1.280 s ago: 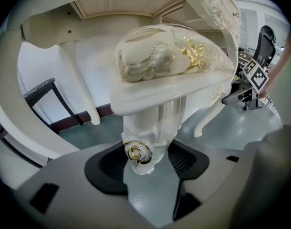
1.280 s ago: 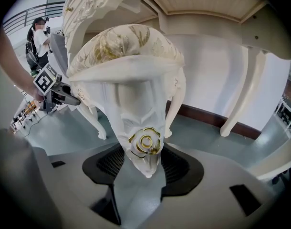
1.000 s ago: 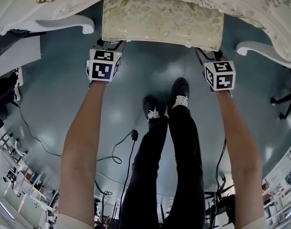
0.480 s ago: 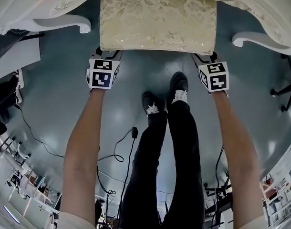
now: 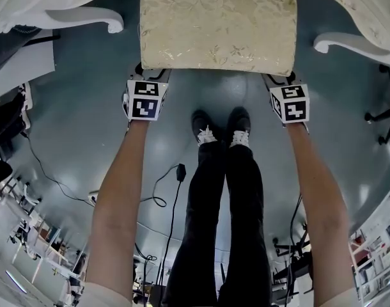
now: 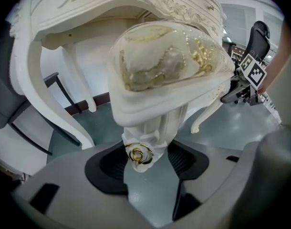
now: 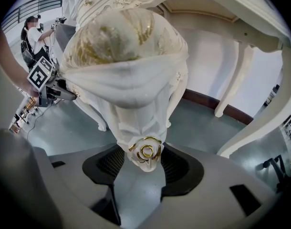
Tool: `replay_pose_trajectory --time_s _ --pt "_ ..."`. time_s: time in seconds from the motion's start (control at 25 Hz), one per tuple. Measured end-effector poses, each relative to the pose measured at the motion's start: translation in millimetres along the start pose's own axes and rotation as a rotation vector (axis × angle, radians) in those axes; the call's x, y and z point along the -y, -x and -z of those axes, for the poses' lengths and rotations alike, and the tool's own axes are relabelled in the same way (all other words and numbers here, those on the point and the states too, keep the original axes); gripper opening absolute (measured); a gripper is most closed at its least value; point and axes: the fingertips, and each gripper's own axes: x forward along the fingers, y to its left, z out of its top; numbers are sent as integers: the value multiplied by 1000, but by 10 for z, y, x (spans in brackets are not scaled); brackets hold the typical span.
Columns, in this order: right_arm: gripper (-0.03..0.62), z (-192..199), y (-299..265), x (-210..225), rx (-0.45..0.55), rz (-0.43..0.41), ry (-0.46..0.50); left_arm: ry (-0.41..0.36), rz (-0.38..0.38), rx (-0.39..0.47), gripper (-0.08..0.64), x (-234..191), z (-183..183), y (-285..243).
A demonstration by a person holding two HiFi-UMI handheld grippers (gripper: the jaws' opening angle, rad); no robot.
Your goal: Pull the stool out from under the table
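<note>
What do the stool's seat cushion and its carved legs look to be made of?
The seat cushion: cream woven fabric, floral pattern with gold sheen. The stool leg: probably wood or resin, glossy white paint, carved folds; gilt rosette.

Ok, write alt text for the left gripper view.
The left tool clamps the gold-rose corner of a cream, brocade-topped stool that fills most of the frame. The ornate white table arches over and behind it.
</note>
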Motion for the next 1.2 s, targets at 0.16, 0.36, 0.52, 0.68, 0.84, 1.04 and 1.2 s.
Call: replay_pose_trajectory --time_s 0.16,0.36,0.52,0.68,0.84,1.04,1.2 --pt "270 141 70 -93 -12 9 -9 6 -1 -1 268 89 121 82" --pt "268 267 179 -119 6 14 -7 17 -15 15 268 233 216 187" --pt "267 383 228 -140 12 10 -1 46 -36 21 268 376 354 276" --pt "264 738 407 -247 3 16 5 53 -38 28 268 683 617 427" --pt "264 1030 549 -412 -1 6 1 45 -35 23 268 882 849 591" --pt "264 1135 608 -469 -12 14 -9 38 -24 19 268 942 918 628" --pt "264 1193 640 -527 -33 12 -16 34 -16 -3 268 960 964 673"
